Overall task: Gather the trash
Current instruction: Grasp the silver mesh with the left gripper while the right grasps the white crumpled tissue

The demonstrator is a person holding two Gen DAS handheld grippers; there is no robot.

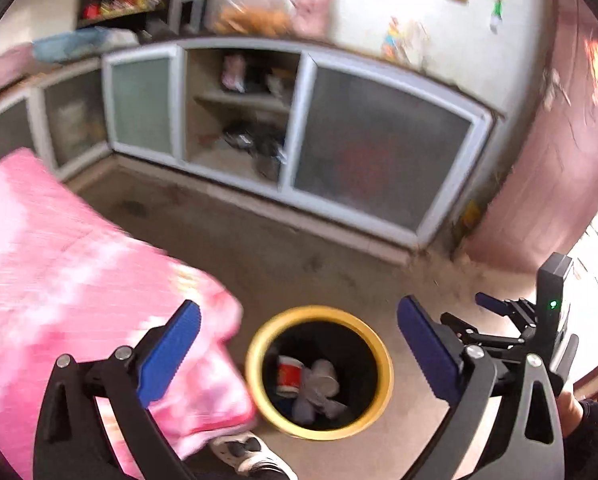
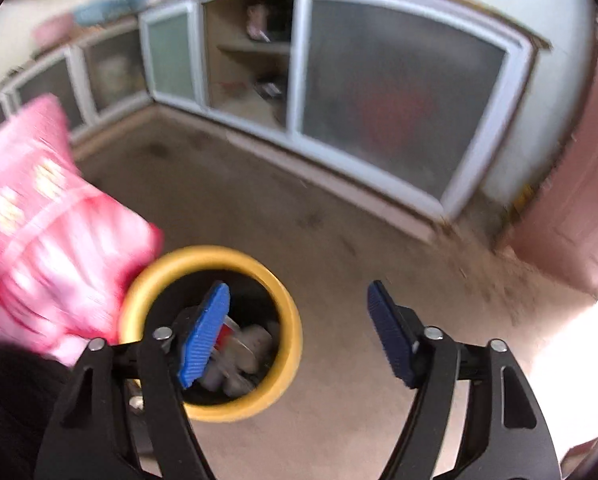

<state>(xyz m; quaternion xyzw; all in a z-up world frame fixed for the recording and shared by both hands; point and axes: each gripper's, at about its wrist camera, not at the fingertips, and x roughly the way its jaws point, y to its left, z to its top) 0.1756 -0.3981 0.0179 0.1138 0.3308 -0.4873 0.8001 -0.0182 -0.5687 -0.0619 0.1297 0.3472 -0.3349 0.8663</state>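
Looking straight down into the trash can (image 1: 319, 372), a round black bin with a yellow rim standing upright on the concrete floor (image 1: 259, 248), mouth facing up toward both cameras. It sits at about 6 o'clock in the left wrist view and nearer 7 o'clock in the right wrist view (image 2: 211, 334). Inside is a red and white cup (image 1: 290, 376) lying tipped on its side, long axis roughly up-down in the picture, next to some crumpled grey-white stuff (image 1: 319, 388) that I honestly can't identify, too blurry.

Left gripper (image 1: 299, 352) hovers over the bin with its blue pads spread wide, nothing between them. Right gripper (image 2: 299, 336) is also spread and empty, and its left pad covers part of the bin's contents. It shows in the left view at 4 o'clock (image 1: 487, 312), with a bit of the person's hand (image 1: 571, 412) behind it.

Pink blanket (image 1: 79, 280) at 9 o'clock touches the bin's rim, cut off by the frame edge. A white shoe (image 1: 251, 452) pokes in at 6 o'clock, half hidden. Farther off, at 12 o'clock, is a low cabinet (image 1: 259, 120) with frosted doors; its open shelves hold smeared things.
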